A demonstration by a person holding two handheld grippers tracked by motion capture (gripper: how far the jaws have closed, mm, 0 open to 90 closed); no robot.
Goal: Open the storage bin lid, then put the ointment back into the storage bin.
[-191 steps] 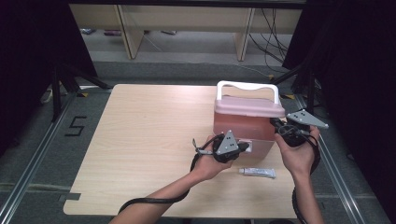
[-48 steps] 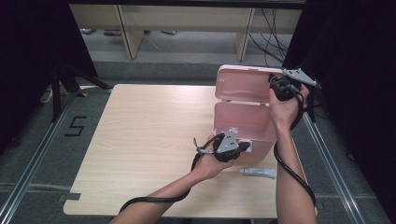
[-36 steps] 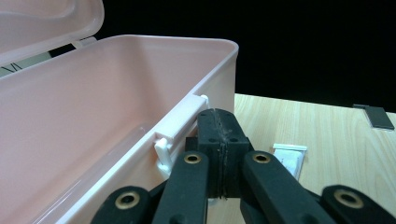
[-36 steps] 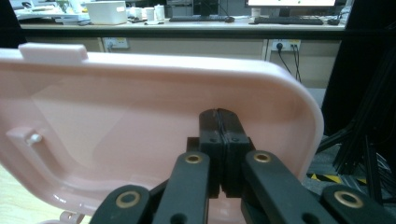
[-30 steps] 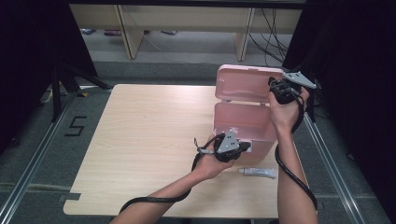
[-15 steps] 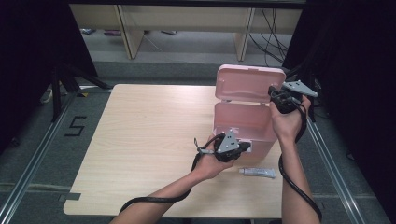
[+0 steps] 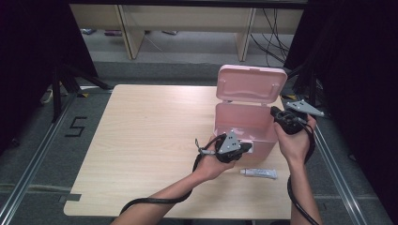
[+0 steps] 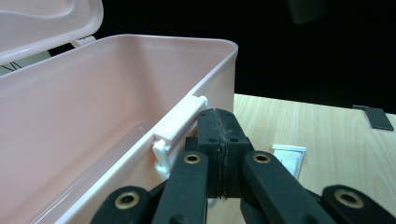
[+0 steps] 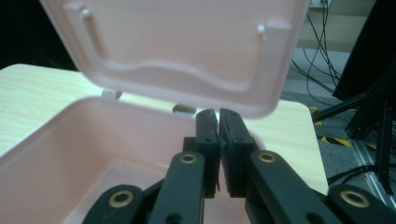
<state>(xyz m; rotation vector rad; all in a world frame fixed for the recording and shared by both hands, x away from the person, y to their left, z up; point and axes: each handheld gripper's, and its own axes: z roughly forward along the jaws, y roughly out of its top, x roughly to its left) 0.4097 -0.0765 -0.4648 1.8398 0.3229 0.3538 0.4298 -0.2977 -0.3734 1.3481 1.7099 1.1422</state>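
Right hand-held gripper (image 7: 280, 117) now off lid (image 7: 251, 84)

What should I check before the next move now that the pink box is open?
1. Lid of the pink box stands upright and fully open: ok.
2. Inside of the box free for loading: ok as far as the left gripper view shows; the far floor cannot be told.
3. Left tongs shut, beside the white latch on the box's front wall: ok; whether they press on it, cannot tell.
4. Right tongs clear of the lid, nothing between them, jaws just opening a crack: ok.
5. Small white tube lies on the table in front of the box, untouched: ok.
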